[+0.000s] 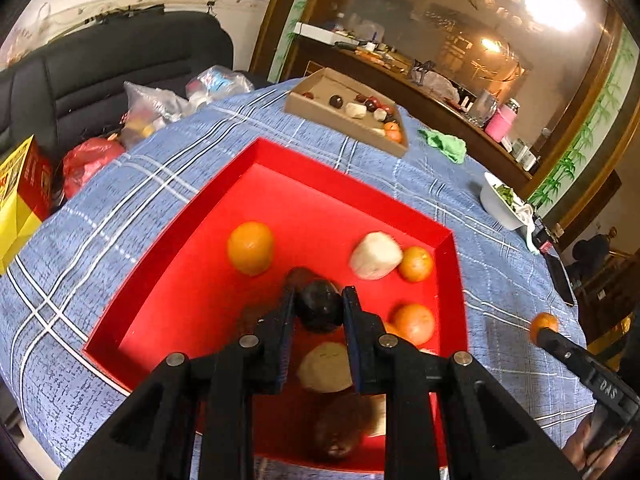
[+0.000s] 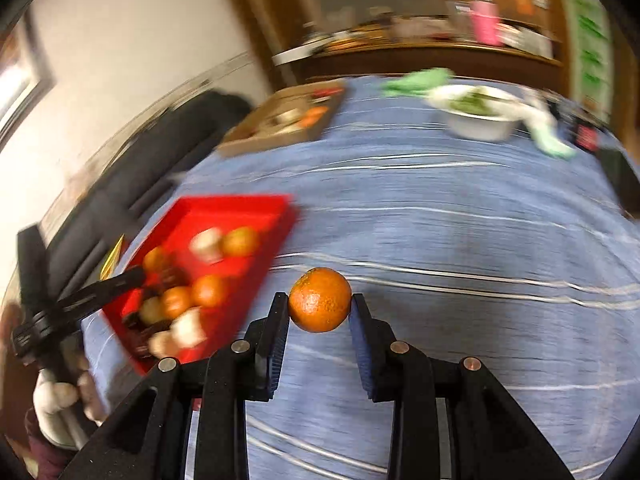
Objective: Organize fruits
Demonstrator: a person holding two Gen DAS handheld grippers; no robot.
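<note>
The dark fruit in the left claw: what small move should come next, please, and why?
Probably lower it a little and release it. The left claw is shut on the dark fruit and is above the floor of the red tray, where oranges and pale fruits already lie. The right claw holds an orange over the blue cloth, beside the tray.

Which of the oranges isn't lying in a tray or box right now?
The orange clamped in the right gripper, held above the blue tablecloth. The other oranges lie loose in the red tray or the cardboard box.
</note>
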